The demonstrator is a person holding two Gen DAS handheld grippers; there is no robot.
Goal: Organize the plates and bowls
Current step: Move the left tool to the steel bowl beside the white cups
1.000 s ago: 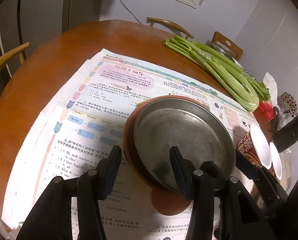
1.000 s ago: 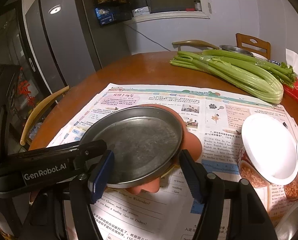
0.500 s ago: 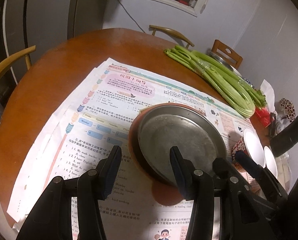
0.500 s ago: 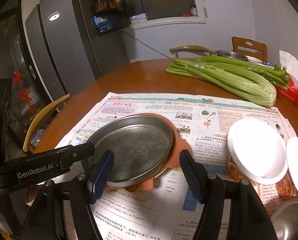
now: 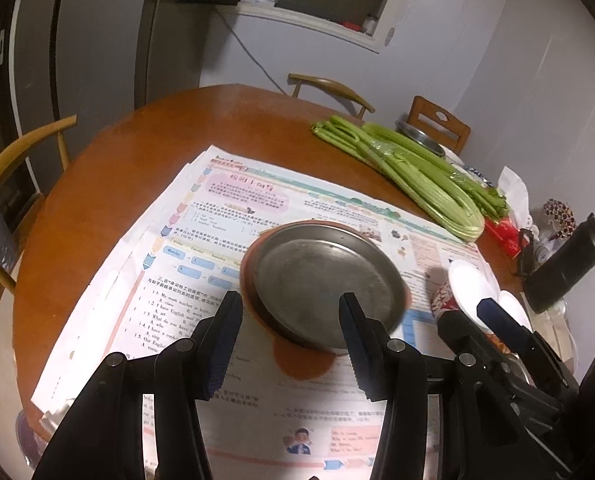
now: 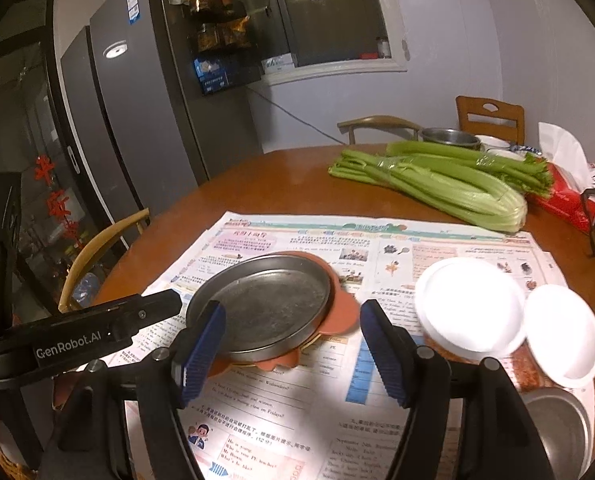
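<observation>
Left gripper (image 5: 289, 316) and right gripper (image 6: 291, 334) are spread wide, nothing pinched, held above the near newspaper (image 6: 381, 240). Metal plate (image 6: 265, 306) is stacked on orange plate (image 6: 343, 310) at centre, judged nested for tidying.

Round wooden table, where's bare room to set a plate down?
Bare wood on the round wooden table lies between the newspaper sheets and the far edge, left of the green celery bunch. The right side is crowded: white-lidded paper cups, red packet.
</observation>
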